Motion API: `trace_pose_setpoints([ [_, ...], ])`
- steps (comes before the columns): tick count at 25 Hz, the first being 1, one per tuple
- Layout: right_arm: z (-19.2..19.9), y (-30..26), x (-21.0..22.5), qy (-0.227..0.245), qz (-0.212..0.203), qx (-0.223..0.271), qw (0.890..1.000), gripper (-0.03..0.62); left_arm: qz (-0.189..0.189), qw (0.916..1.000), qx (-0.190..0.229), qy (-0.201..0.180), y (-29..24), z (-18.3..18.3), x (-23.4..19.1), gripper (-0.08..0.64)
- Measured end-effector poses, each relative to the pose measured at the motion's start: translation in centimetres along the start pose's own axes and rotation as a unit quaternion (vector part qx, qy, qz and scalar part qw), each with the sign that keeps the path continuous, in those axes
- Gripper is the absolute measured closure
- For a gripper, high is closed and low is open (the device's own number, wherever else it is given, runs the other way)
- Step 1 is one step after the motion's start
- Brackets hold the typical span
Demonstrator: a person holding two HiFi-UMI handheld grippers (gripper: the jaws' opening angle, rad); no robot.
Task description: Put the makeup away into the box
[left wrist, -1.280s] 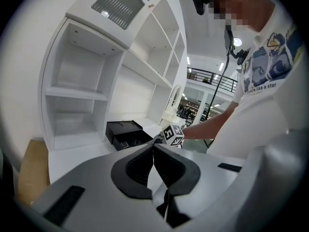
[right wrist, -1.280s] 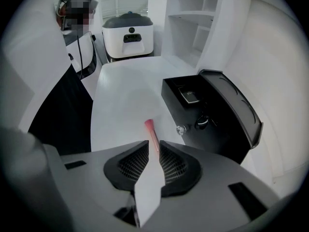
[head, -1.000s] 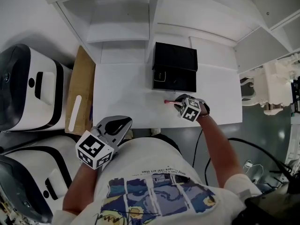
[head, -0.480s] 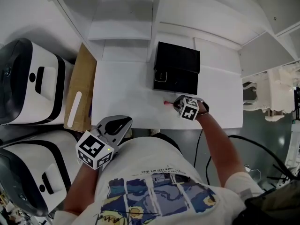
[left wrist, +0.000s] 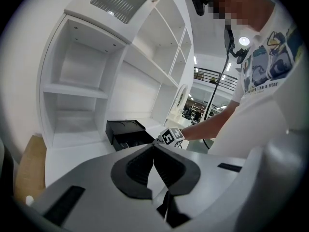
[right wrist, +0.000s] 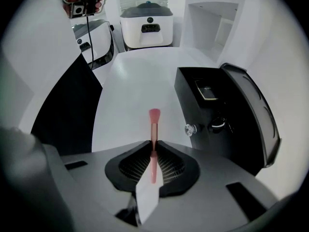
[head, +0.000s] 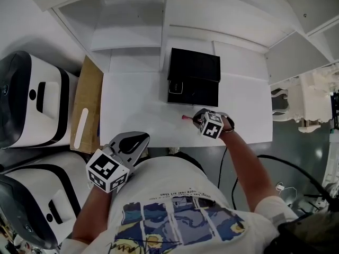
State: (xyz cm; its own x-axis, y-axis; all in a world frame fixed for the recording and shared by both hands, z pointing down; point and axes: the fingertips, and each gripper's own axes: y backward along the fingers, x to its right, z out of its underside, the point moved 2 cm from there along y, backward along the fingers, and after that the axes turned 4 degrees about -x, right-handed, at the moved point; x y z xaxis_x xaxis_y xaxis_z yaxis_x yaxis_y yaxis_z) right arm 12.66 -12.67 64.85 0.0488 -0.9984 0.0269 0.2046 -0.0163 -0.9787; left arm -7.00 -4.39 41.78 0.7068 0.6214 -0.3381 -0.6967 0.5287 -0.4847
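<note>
A slim pink makeup brush (right wrist: 154, 124) sticks out from between the pads of my right gripper (right wrist: 154, 146), which is shut on its handle; its jaws have just been closing on it. In the head view the brush (head: 185, 117) pokes out to the left of the right gripper (head: 197, 119), just in front of the open black box (head: 193, 81). The box (right wrist: 227, 120) lies to the right of the brush, lid up, with small items inside. My left gripper (head: 139, 139) hangs shut and empty near my torso, short of the table.
The white table (head: 132, 110) stands against white shelves (head: 132, 30). A wooden board (head: 87, 105) leans along its left edge. Large white and black machines (head: 32, 99) stand further left. Cables lie on the floor at the right (head: 286, 168).
The head camera has shifted slightly. The right gripper stays at the brush in front of the box, and the left gripper has not moved.
</note>
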Motion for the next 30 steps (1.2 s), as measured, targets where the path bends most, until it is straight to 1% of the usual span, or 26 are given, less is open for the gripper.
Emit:
trace_pose_setpoints([
  [3,-0.6,1.8,-0.2,-0.021,0.002,0.024,0.999,0.528,0.009,0.9999,-0.001,-0.005,-0.5,-0.3,0.1,0.546],
  [7,-1.1,4.3,0.0,-0.062,0.005,0.059,0.996,0.528,0.020,0.9997,-0.001,-0.014,-1.1,-0.8,0.2,0.546],
  [14,-0.9,7.5,2.6,-0.132,0.039,0.083,0.987,0.528,0.033,0.9991,-0.001,-0.027,-1.6,-1.5,0.1,0.546],
  [17,-0.2,7.9,4.4,-0.159,0.060,0.082,0.982,0.528,0.034,0.9990,0.001,-0.031,-1.5,-1.8,0.0,0.546],
  [21,0.8,7.8,6.5,-0.208,0.074,0.074,0.972,0.528,0.030,0.9991,0.003,-0.030,-1.1,-1.8,-0.4,0.546],
  [30,2.1,6.5,10.6,-0.271,0.111,0.041,0.955,0.528,0.015,0.9997,0.007,-0.020,0.4,-1.1,-1.7,0.546],
])
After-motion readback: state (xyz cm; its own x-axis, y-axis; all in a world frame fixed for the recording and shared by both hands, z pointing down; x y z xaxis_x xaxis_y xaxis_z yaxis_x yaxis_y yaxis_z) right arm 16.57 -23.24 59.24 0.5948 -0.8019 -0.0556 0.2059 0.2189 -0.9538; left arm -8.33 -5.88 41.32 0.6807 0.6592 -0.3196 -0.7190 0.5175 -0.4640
